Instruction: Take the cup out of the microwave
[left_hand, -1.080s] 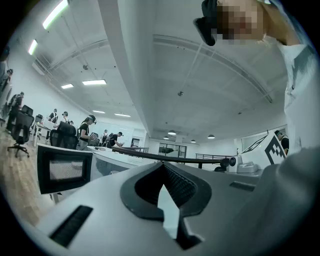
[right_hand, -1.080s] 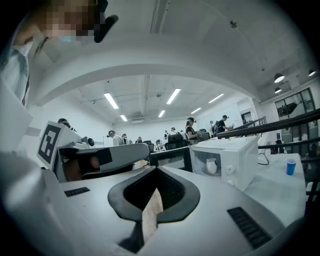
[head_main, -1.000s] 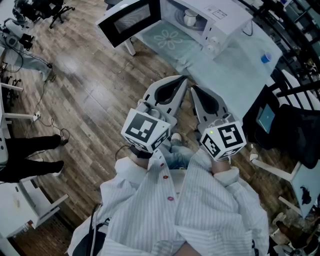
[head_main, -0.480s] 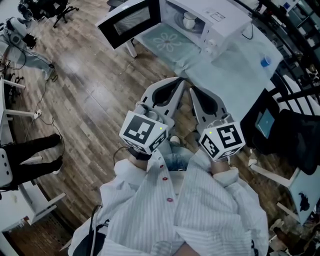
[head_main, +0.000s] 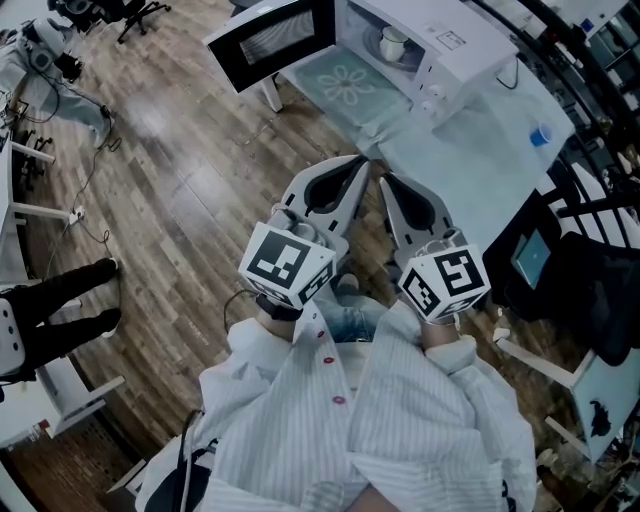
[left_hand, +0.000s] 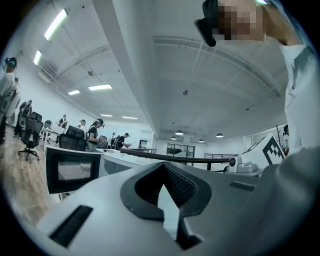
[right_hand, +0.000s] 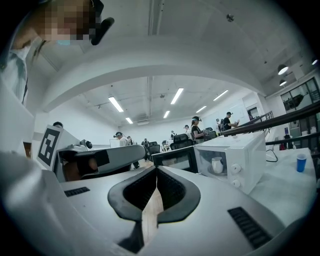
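Note:
The white microwave (head_main: 440, 45) stands on a cloth-covered table (head_main: 480, 170) with its door (head_main: 270, 40) swung open to the left. A white cup (head_main: 393, 42) sits inside it, also visible as the cup (right_hand: 216, 164) in the right gripper view. My left gripper (head_main: 362, 162) and right gripper (head_main: 384, 182) are held side by side near my chest, well short of the table, pointing toward the microwave. Both are shut with nothing between the jaws. In the left gripper view only the open door (left_hand: 72, 170) shows beyond the left gripper (left_hand: 162, 167).
A small blue cup (head_main: 541, 134) stands on the table to the right of the microwave. A black chair (head_main: 595, 275) and a tablet (head_main: 532, 258) are at the right. A person's legs (head_main: 60, 300) and cables (head_main: 70, 170) lie on the wooden floor at the left.
Both grippers have stayed where they were. The head view has shifted a little, so the microwave sits slightly further right in the picture.

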